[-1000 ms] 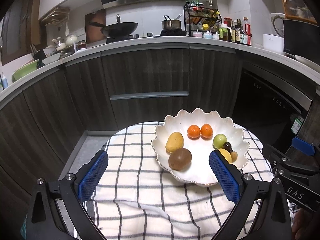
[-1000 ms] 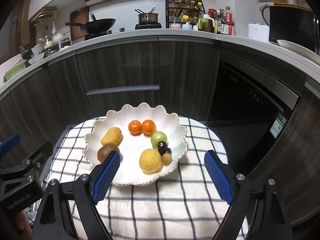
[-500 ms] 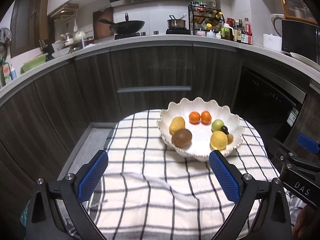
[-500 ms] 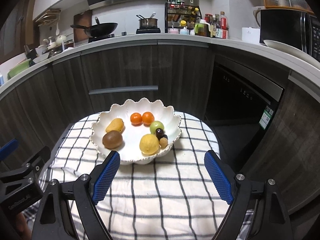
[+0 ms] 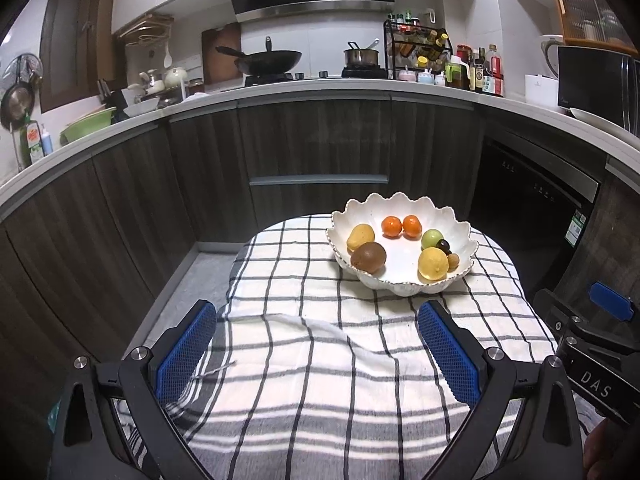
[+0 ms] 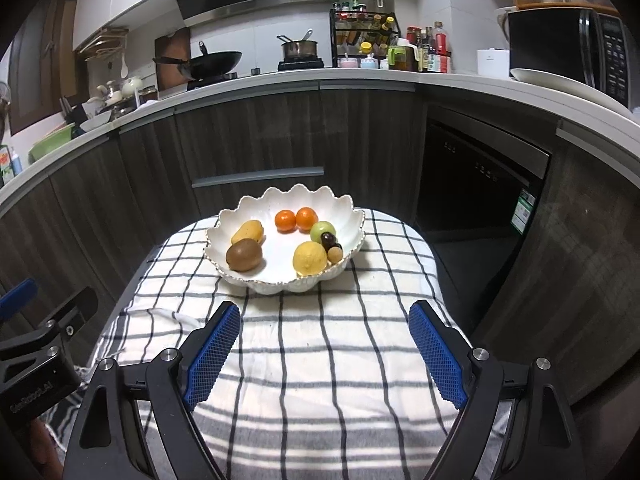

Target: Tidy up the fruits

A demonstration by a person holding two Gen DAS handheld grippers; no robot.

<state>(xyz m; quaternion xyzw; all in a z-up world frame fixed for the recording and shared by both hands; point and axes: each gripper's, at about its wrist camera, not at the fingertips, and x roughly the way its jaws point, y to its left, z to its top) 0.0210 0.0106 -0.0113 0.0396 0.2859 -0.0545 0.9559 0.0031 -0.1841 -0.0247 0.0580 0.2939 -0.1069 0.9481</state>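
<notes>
One readable mark, "DAS", sits on the right gripper (image 5: pixel 600 364).

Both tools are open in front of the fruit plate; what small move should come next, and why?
Probably none beyond resting: all the fruit already lies in the white scalloped plate on the checked cloth. The left tool and right tool are open, empty and short of the plate, with no loose fruit in view.

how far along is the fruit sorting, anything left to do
Looks done: all the fruit in view sits in the scalloped white bowl, including the kiwi, the lemon and two small oranges. In hand: nothing; the left tool and right tool are open over the checked cloth. Left: no loose fruit shows.
</notes>
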